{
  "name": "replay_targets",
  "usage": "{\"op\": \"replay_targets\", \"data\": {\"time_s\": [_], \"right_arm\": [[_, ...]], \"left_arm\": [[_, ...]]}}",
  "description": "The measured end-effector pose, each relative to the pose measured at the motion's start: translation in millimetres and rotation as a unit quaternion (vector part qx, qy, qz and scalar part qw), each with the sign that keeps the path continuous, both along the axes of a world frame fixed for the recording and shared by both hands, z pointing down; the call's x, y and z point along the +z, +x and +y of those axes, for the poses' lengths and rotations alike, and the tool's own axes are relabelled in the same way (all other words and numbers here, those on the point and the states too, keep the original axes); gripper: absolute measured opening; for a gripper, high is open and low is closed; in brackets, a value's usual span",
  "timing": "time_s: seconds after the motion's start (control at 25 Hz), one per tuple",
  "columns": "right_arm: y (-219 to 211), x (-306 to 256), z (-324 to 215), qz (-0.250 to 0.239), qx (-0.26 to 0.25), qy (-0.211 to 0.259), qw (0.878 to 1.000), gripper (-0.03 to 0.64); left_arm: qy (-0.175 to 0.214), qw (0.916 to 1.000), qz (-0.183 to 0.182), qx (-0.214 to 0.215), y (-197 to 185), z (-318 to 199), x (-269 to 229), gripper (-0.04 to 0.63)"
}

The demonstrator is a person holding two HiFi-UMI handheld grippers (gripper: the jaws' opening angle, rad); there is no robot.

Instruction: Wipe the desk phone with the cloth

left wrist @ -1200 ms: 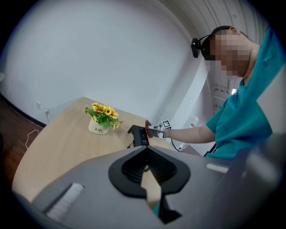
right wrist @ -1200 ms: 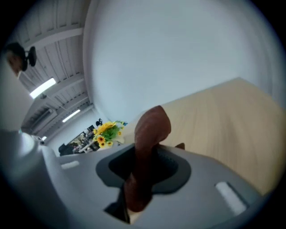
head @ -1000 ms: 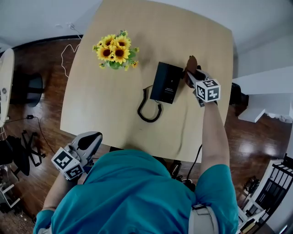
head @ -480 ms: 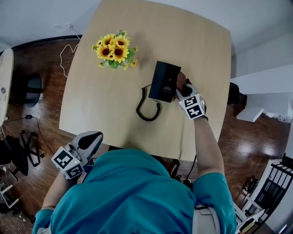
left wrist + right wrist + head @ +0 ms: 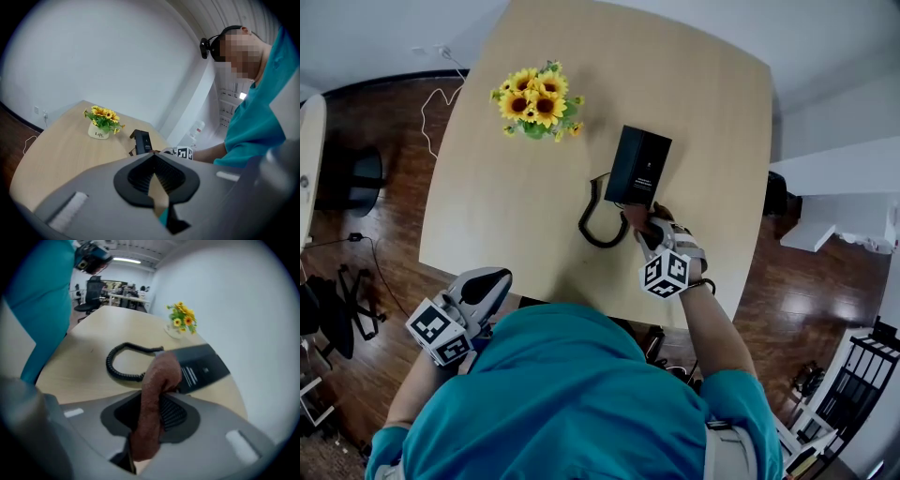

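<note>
The black desk phone (image 5: 639,167) lies on the wooden table (image 5: 516,206), its coiled cord (image 5: 598,225) looping toward me. My right gripper (image 5: 645,223) is at the phone's near end, shut on a brown cloth (image 5: 636,214). In the right gripper view the cloth (image 5: 159,376) sticks out from between the jaws of the right gripper (image 5: 152,401) and its tip rests at the edge of the phone (image 5: 201,364). My left gripper (image 5: 490,278) hangs off the table's near left edge. It is shut, with nothing held in the left gripper (image 5: 154,157).
A pot of sunflowers (image 5: 534,103) stands at the back left of the table, left of the phone. The table's near edge (image 5: 581,305) runs just below the right gripper. Dark wooden floor with cables (image 5: 441,94) surrounds the table.
My right gripper carried the cloth from the phone's right side round to its near end, rolling the wrist as it came. The left gripper stayed put.
</note>
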State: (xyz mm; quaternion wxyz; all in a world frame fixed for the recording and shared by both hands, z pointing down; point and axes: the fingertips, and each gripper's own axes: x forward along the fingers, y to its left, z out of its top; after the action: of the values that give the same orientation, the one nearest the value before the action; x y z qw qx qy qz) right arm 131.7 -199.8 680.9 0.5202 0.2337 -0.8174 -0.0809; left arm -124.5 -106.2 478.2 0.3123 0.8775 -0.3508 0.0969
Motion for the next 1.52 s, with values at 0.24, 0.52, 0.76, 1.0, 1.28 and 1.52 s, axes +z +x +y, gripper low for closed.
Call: {"op": "replay_targets", "data": {"time_s": [0.24,0.52,0.76,1.0,1.28,1.52], "right_arm": [[-41.7,20.1,-15.9,0.101,-0.105,0.061,0.987,0.103],[9.0,21.2,-17.4,0.131,-0.064,0.057,0.988,0.103],[59.6,-4.2,-40.5,0.11,0.003,0.055,0.992,0.103],[19.4,-95.4,-143.3,-0.087,0.091,0.082,0.989,0.103],[1.8,-98.4,-210.9,-0.123,0.123,0.064,0.983,0.103],[-8.2,-56.2,-134.6,-0.089,0.075,0.049,0.992,0.101]], "left_arm": [[0.004,1.0,-0.001,0.005,6.0,-0.4,-0.9,0.005],[-0.001,1.0,0.0,-0.003,0.1,-0.7,2.0,0.005],[-0.002,1.0,0.004,-0.001,1.2,-6.1,4.1,0.005],[-0.003,1.0,0.002,0.005,6.2,-7.9,3.8,0.005],[-0.005,1.0,-0.004,-0.001,2.8,-5.9,3.1,0.005],[-0.007,0.9999,0.001,-0.008,-2.8,-9.4,4.8,0.005]]}}
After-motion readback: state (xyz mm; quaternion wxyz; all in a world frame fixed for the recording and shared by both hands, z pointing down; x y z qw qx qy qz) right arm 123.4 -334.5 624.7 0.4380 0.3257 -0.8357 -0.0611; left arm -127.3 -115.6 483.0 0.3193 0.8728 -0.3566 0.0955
